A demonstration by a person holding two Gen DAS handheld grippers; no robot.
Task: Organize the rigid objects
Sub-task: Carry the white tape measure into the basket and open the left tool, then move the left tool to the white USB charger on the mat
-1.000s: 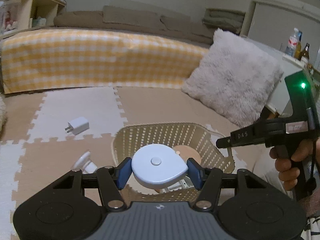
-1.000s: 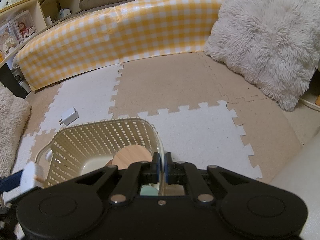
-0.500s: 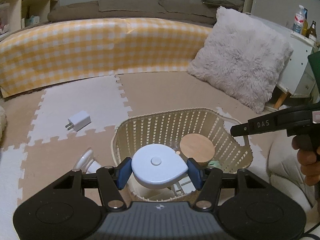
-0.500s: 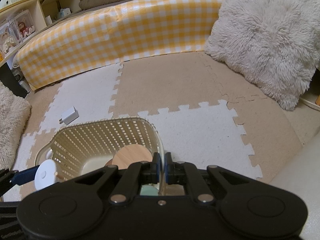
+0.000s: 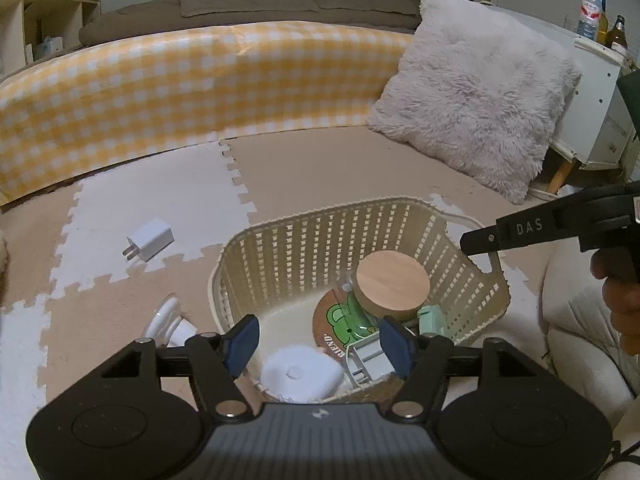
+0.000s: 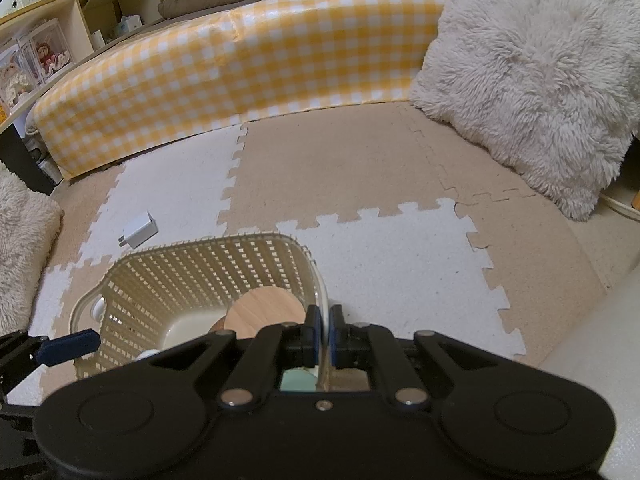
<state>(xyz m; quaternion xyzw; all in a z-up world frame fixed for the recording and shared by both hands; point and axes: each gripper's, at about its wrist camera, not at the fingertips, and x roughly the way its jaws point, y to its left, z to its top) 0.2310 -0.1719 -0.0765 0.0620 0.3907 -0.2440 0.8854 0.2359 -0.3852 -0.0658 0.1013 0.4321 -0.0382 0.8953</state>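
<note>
The white tape measure (image 5: pixel 301 376) I was pinching a second ago now lies in the basket (image 5: pixel 320 236), and my left gripper (image 5: pixel 318 342) has just been spreading its fingers, with nothing between them. My right gripper (image 6: pixel 325 334) pinches the basket's rim. A white charger (image 5: pixel 150 239) sits on the floor mat (image 5: pixel 168 196).

Open floor mat (image 6: pixel 380 168) beyond the basket (image 5: pixel 320 240); the wooden-lidded jar (image 5: pixel 394 286) crowds its right half, the white charger (image 5: pixel 150 239) lies left.
</note>
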